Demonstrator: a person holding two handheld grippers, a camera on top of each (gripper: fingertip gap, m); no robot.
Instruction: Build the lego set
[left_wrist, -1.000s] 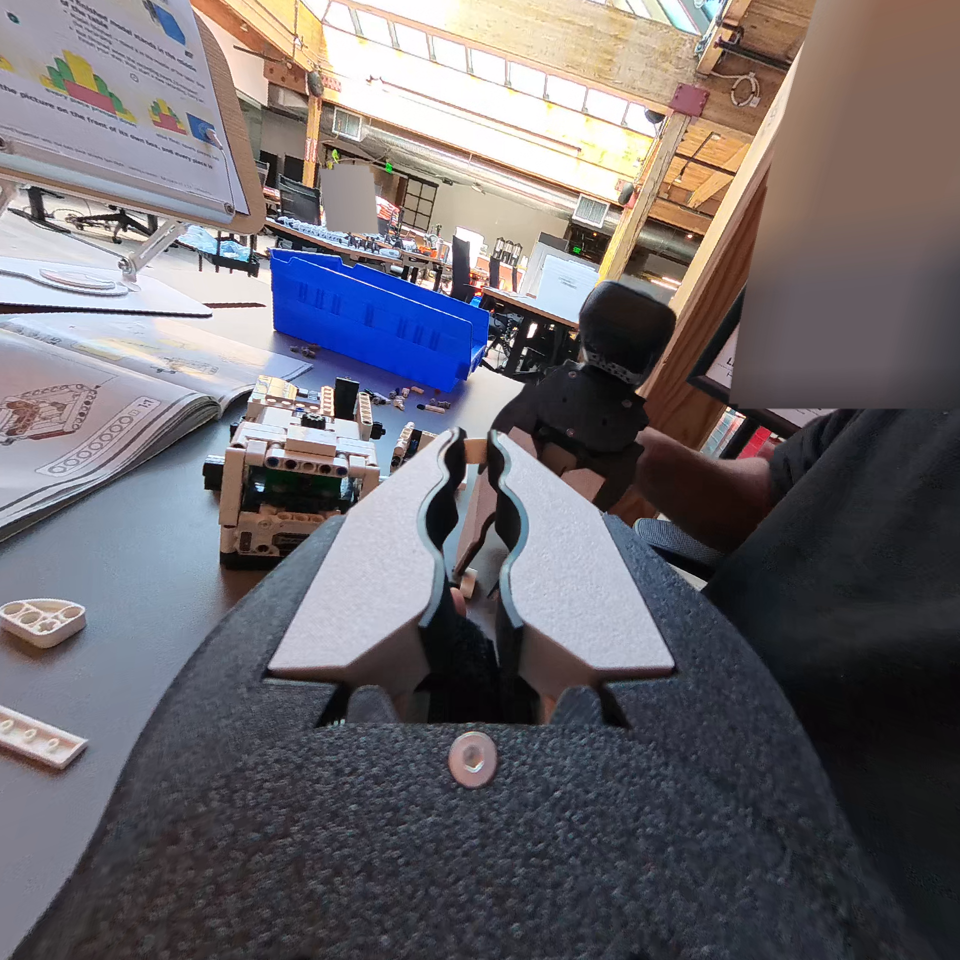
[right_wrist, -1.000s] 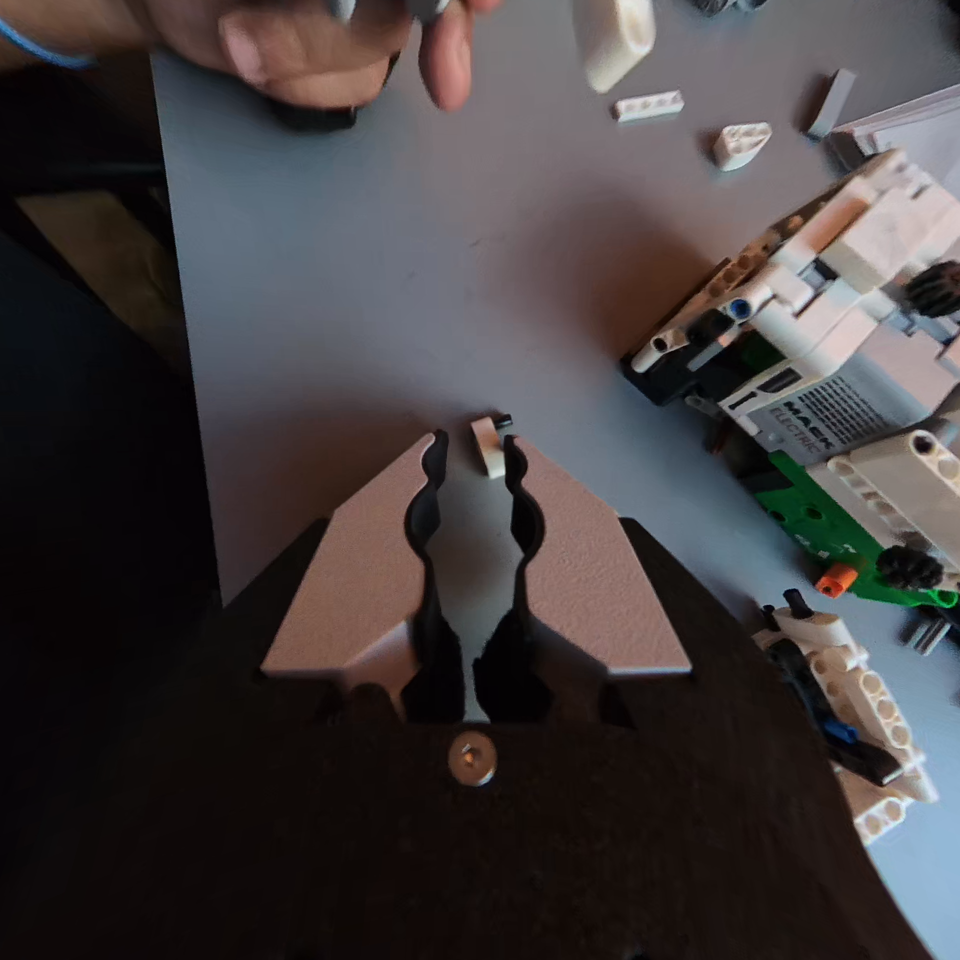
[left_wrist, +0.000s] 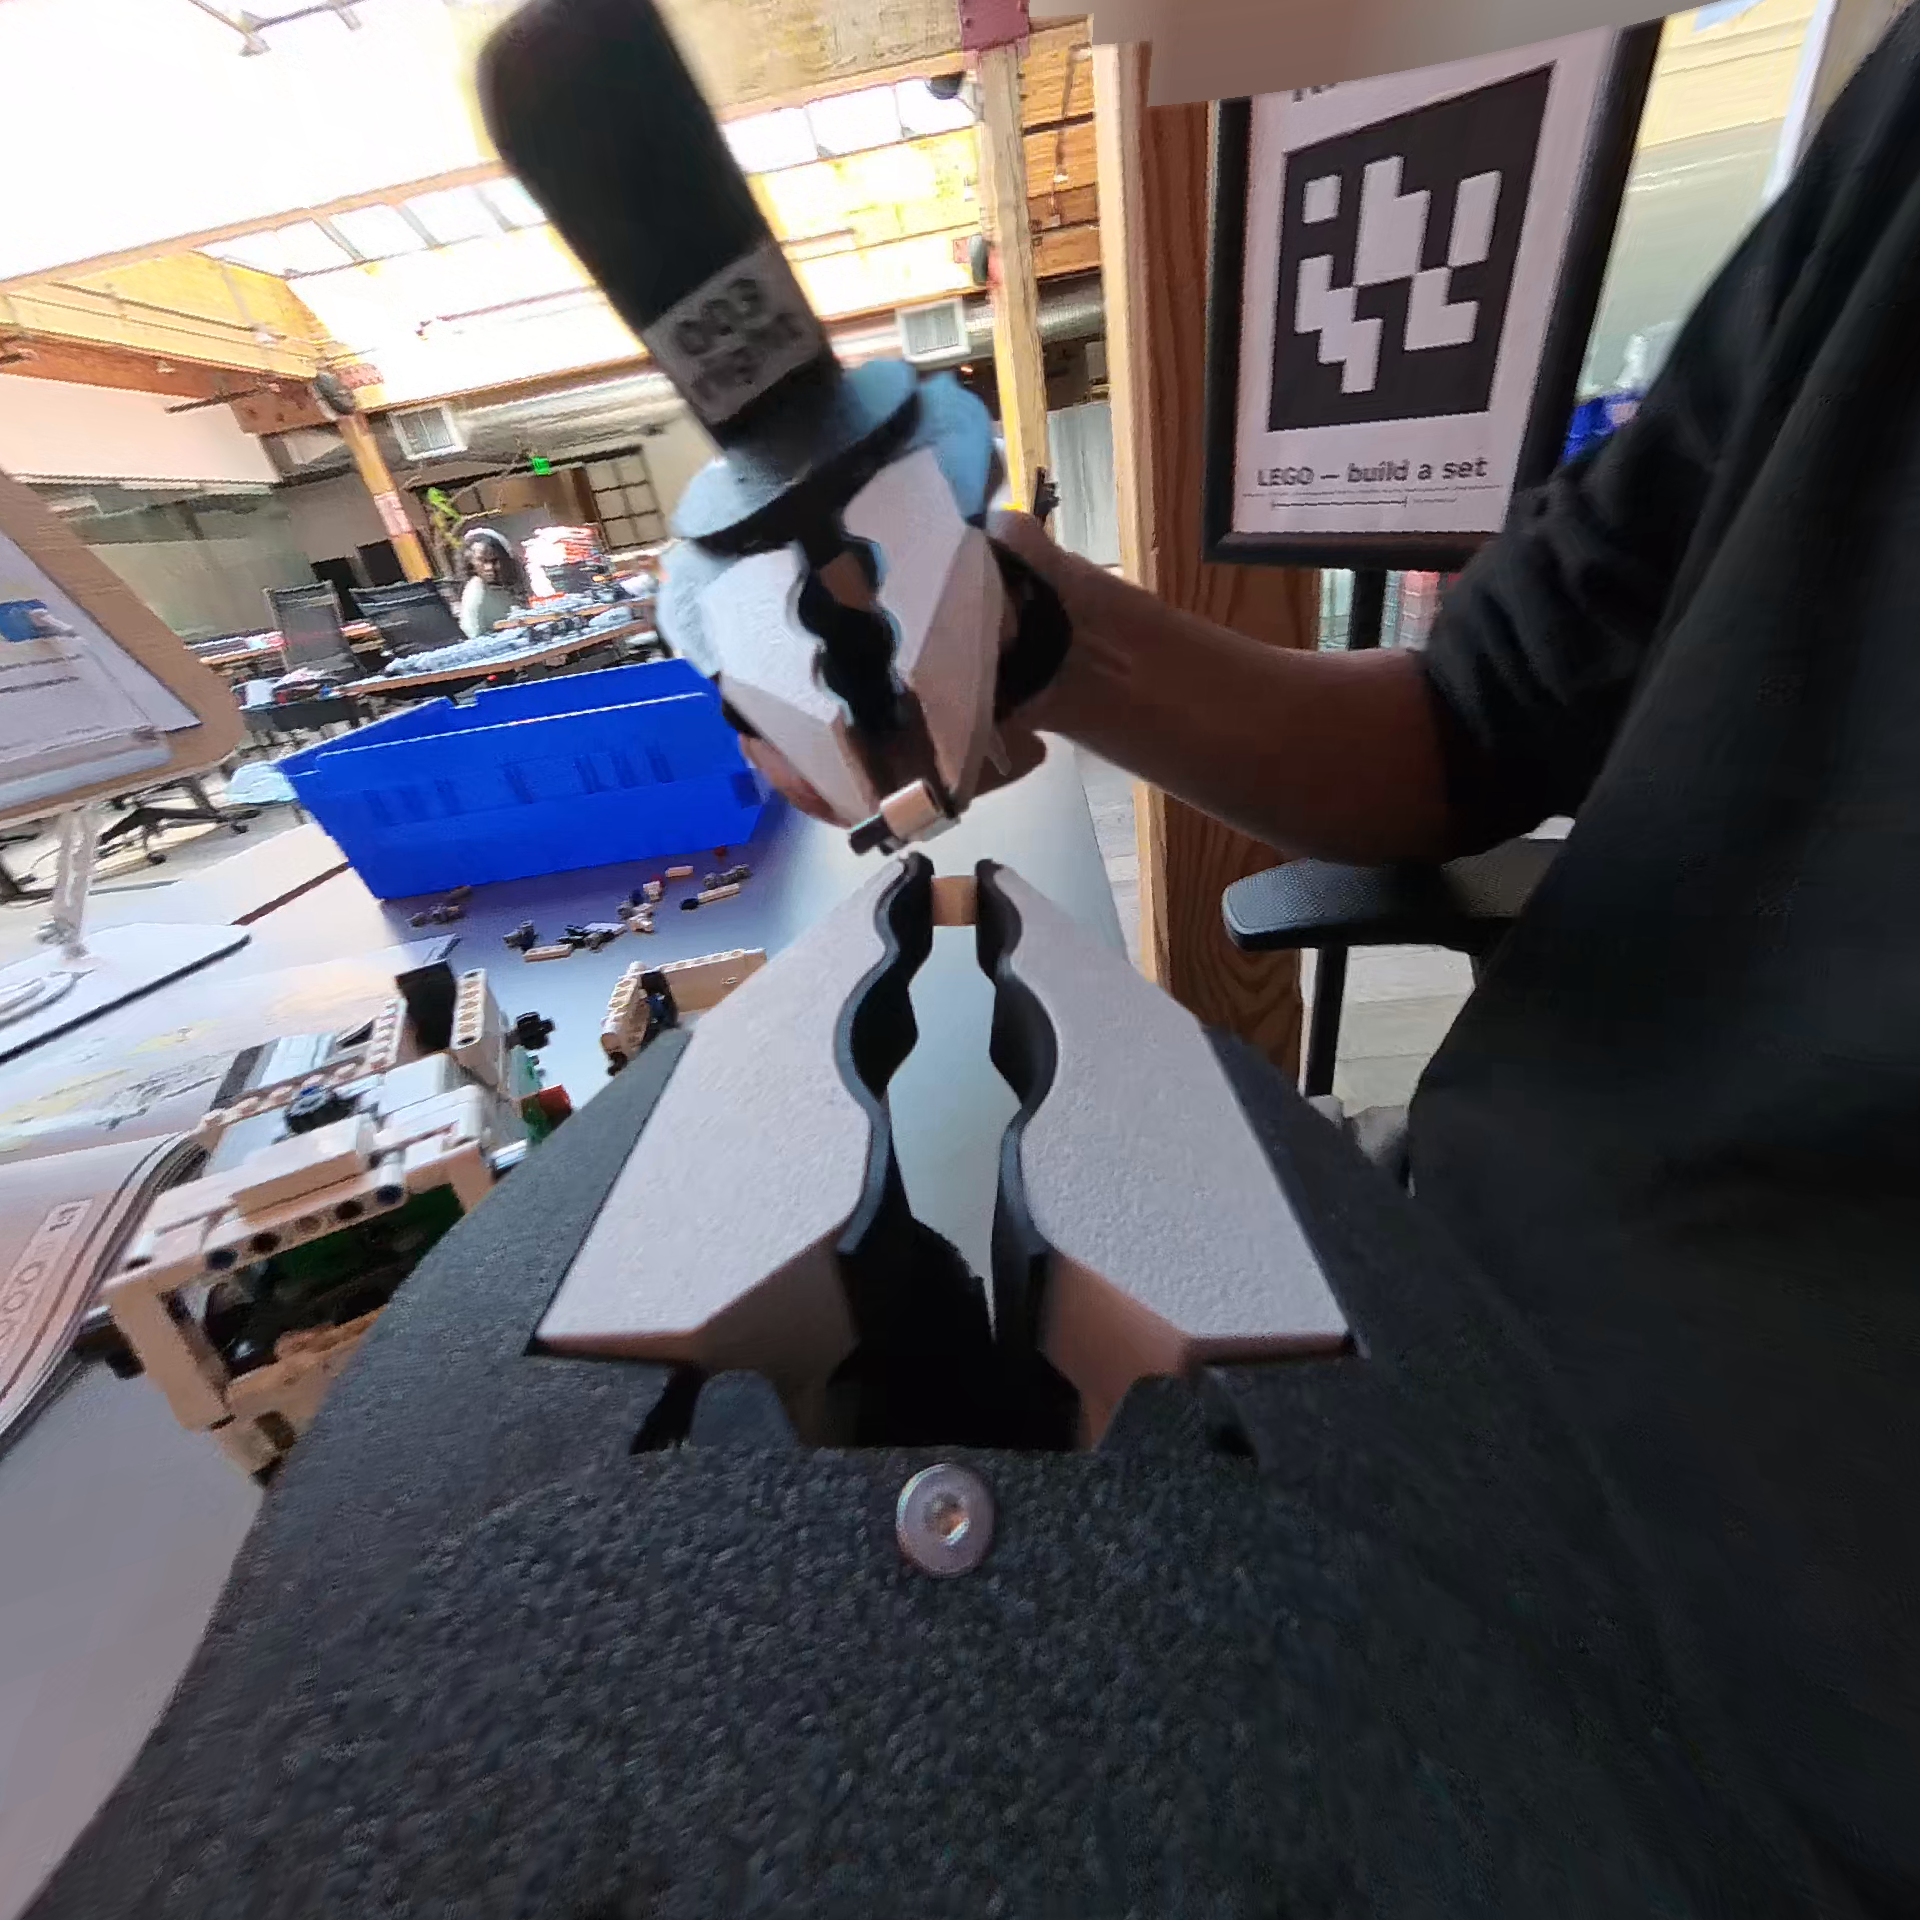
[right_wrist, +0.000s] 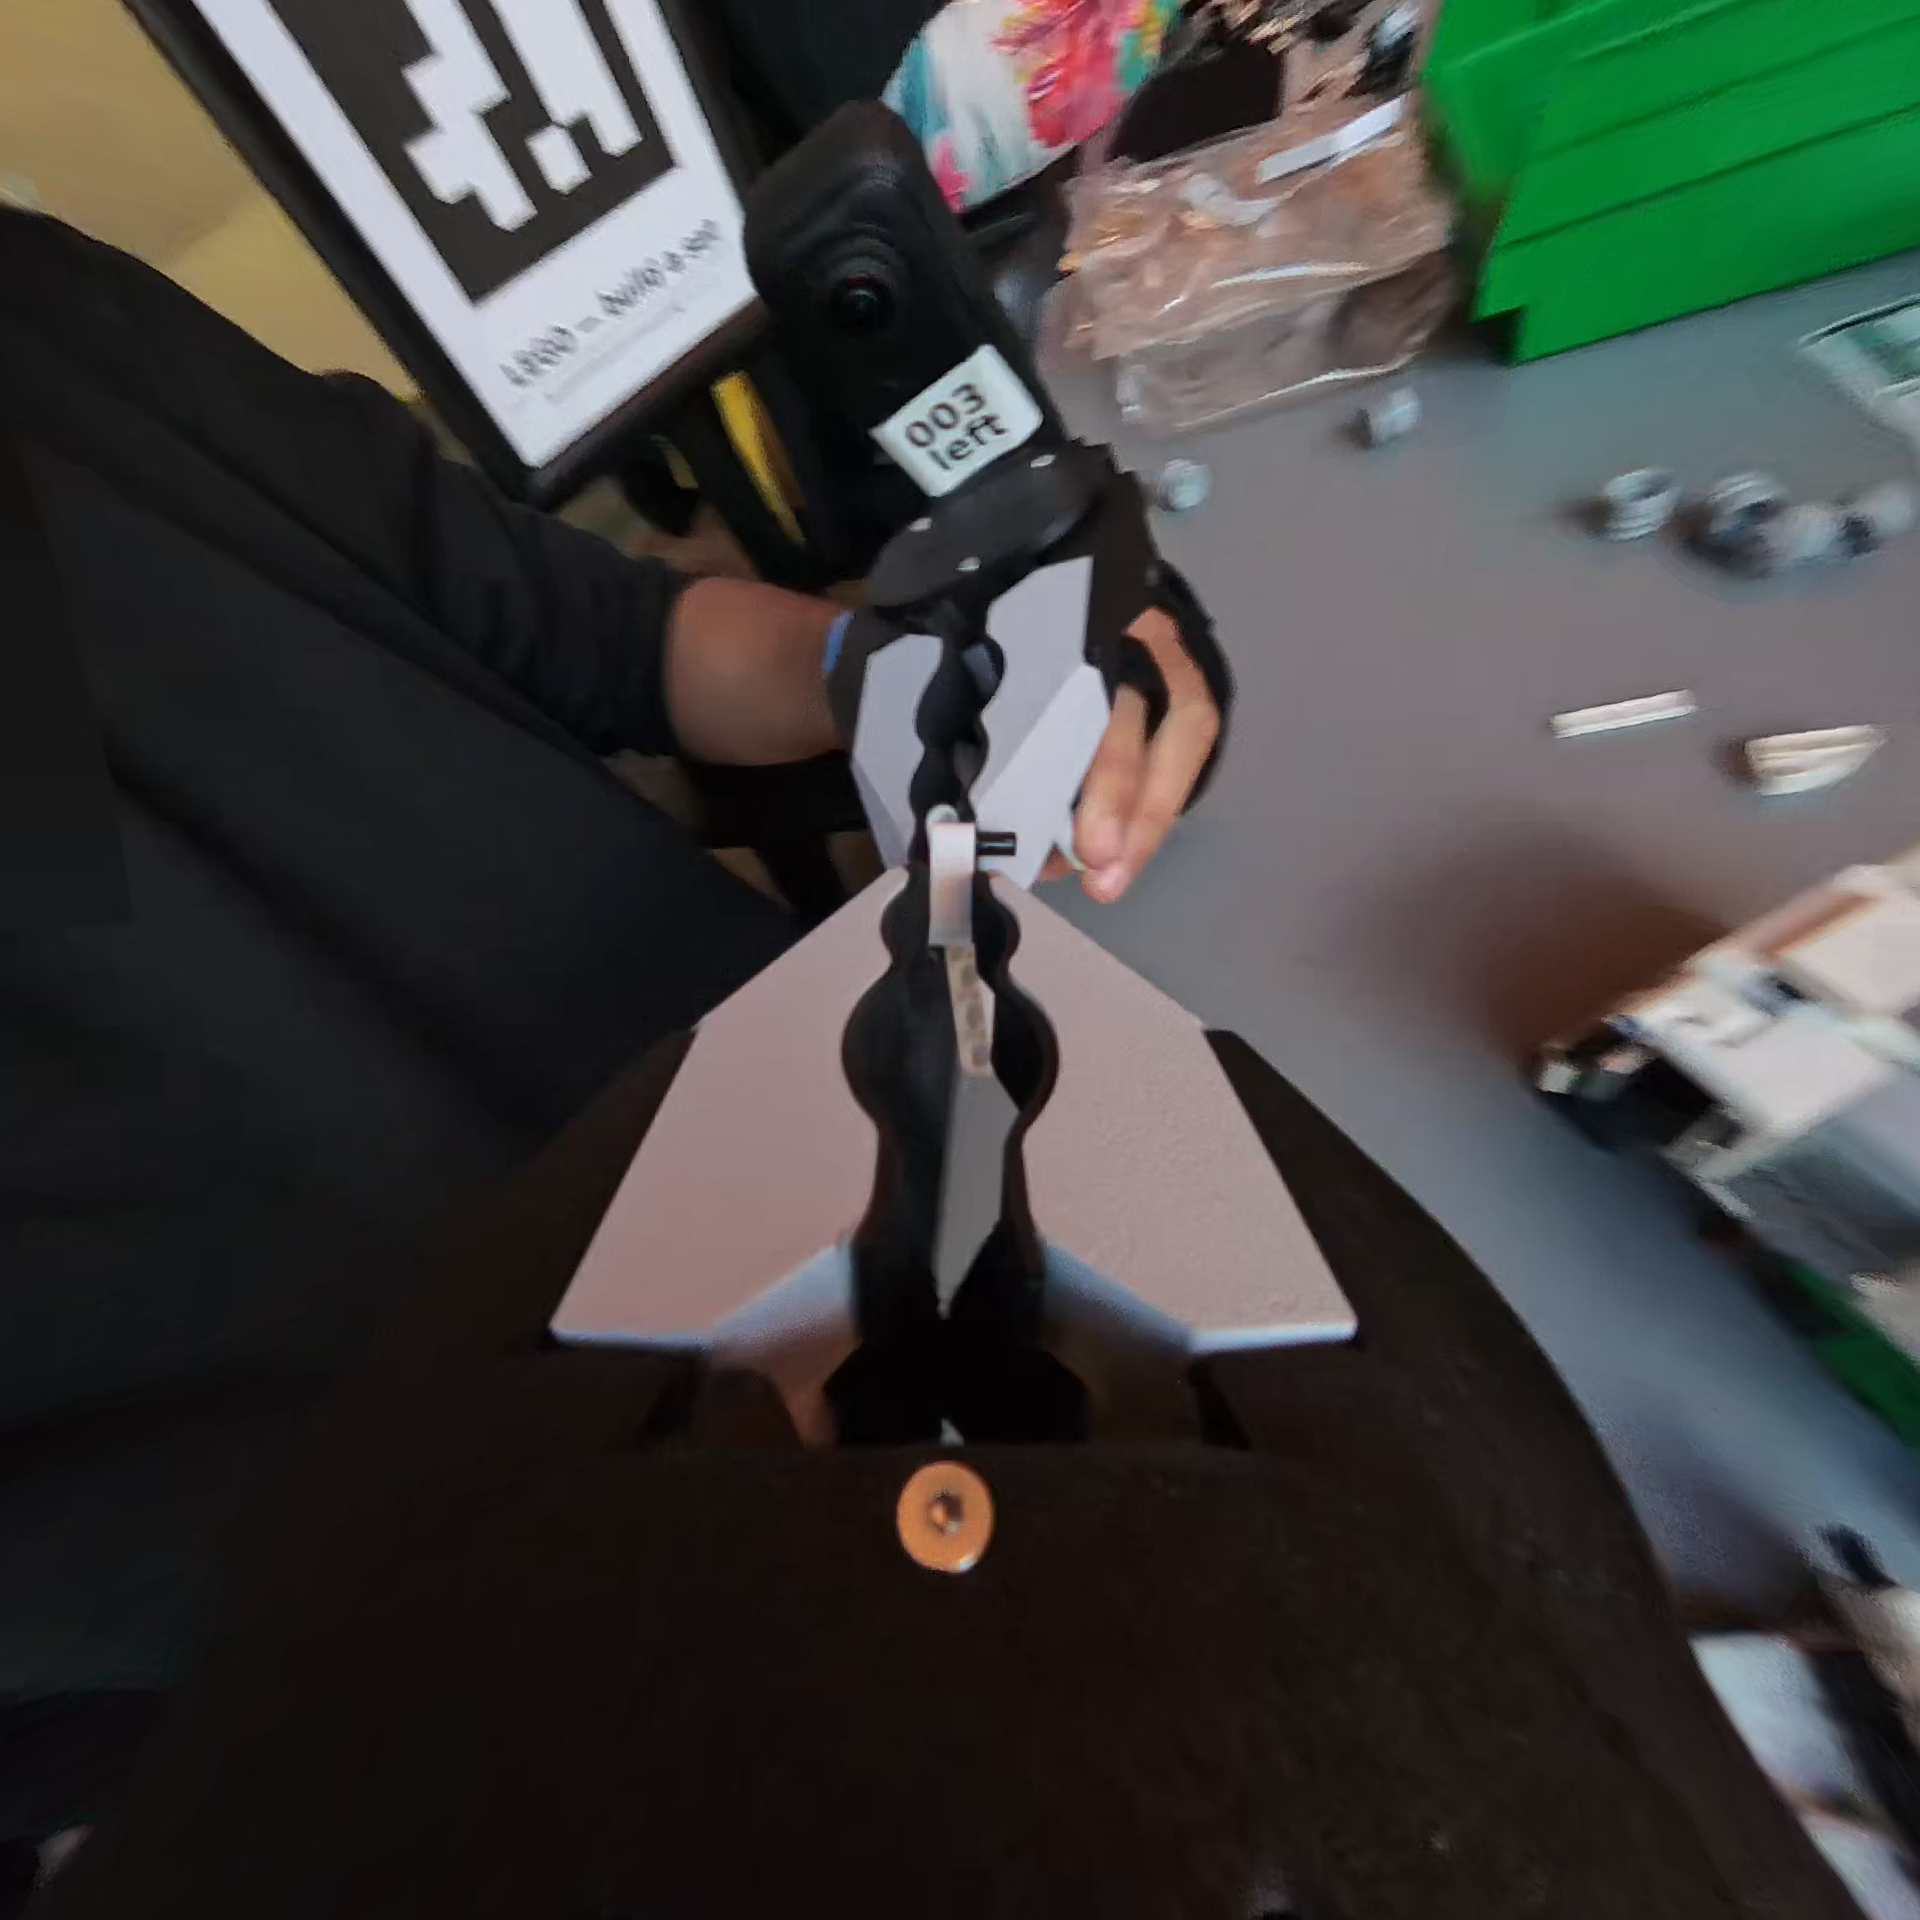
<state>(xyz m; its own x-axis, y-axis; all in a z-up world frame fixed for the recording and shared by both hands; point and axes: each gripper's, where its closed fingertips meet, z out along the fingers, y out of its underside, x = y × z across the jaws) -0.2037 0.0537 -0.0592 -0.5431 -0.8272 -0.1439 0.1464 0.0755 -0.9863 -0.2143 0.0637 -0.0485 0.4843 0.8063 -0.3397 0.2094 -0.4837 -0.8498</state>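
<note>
Both grippers are raised off the grey table (right_wrist: 1455, 623) and meet tip to tip. My right gripper (right_wrist: 948, 896) is shut on a white lego piece (right_wrist: 950, 873) with a black pin (right_wrist: 997, 840) sticking out sideways. In the left wrist view the right gripper (left_wrist: 906, 790) points down with that piece (left_wrist: 914, 812) at its tips. My left gripper (left_wrist: 951, 883) is shut on a small tan lego piece (left_wrist: 954, 900) just below it. The left gripper (right_wrist: 940, 805) also shows opposite in the right wrist view. The part-built white and green truck (left_wrist: 312, 1195) stands on the table.
A blue bin (left_wrist: 520, 790) stands behind several loose parts (left_wrist: 592, 925) and a small subassembly (left_wrist: 665, 997). An open instruction booklet (left_wrist: 42, 1247) lies at the left. A green bin (right_wrist: 1683, 156), plastic bags (right_wrist: 1247, 239) and white beams (right_wrist: 1621, 717) are at the right. A chair armrest (left_wrist: 1351, 914) is close.
My right gripper has closed on the white piece that lay on the table and lifted it. Both grippers have risen and turned to face each other, tips nearly touching.
</note>
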